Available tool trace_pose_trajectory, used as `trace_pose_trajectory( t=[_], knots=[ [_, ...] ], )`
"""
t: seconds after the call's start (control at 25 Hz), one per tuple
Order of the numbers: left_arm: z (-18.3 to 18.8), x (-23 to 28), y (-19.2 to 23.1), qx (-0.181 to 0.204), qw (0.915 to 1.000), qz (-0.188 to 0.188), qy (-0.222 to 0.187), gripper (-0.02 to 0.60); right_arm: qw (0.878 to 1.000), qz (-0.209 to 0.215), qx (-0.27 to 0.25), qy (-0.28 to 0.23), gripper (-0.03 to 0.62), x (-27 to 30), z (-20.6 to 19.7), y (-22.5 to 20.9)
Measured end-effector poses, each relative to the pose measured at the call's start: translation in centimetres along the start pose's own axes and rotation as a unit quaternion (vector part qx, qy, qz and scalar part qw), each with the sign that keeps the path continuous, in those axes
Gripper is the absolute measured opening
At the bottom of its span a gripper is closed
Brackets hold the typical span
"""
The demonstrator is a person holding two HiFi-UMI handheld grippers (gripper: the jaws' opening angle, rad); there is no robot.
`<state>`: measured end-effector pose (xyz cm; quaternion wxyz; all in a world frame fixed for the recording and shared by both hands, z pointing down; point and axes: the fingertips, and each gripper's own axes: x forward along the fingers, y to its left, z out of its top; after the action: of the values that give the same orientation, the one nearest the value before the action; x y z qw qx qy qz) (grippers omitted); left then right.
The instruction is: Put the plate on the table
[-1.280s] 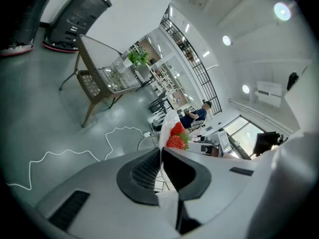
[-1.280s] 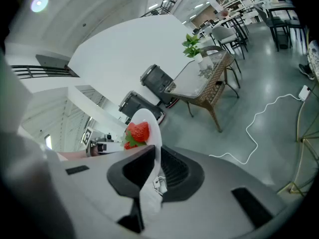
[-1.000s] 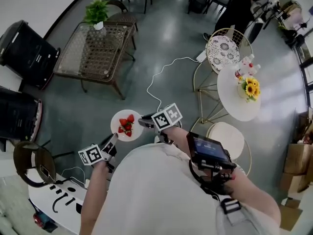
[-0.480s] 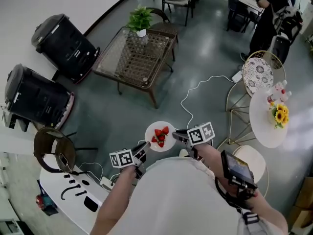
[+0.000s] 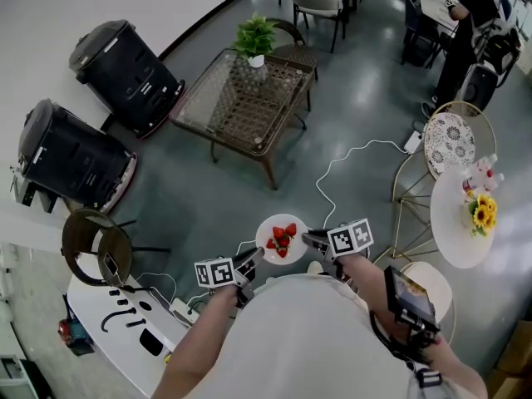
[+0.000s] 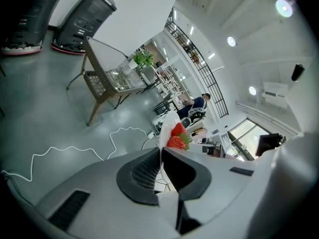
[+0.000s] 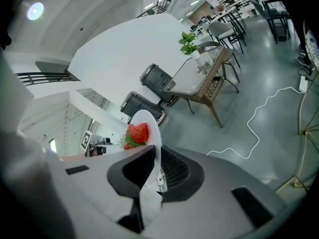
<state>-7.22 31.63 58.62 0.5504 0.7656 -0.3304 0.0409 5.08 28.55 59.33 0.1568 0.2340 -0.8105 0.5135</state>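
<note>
A small white plate with red strawberries on it is held in the air above the grey floor, between both grippers. My left gripper is shut on the plate's left rim, and my right gripper is shut on its right rim. In the left gripper view the plate shows edge-on between the jaws, with the strawberries just past them. The right gripper view shows the plate and strawberries the same way. A glass-topped wicker table stands ahead across the floor.
A potted plant sits on the wicker table's far corner. Two black bins stand at left, a brown chair and a white counter near left. A white cable crosses the floor. A round white table with flowers stands right.
The view has swung so the wicker table and black bins now lie nearer and more central. Both grippers still hold the plate between them, carried forward.
</note>
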Motion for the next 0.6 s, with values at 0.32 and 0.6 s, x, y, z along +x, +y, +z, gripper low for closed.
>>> trace_pose_trajectory(
  t=[0.32,0.6],
  knots=[
    [-0.4,0.5,0.0,-0.013,0.9998,0.015,-0.009,0.015,1.0,0.012,-0.001,0.015,0.038,0.1,0.0,-0.7],
    [-1.1,1.5,0.2,-0.024,0.9991,0.032,-0.011,0.017,0.999,0.014,-0.013,0.029,0.038,-0.1,-0.2,-1.9]
  ],
)
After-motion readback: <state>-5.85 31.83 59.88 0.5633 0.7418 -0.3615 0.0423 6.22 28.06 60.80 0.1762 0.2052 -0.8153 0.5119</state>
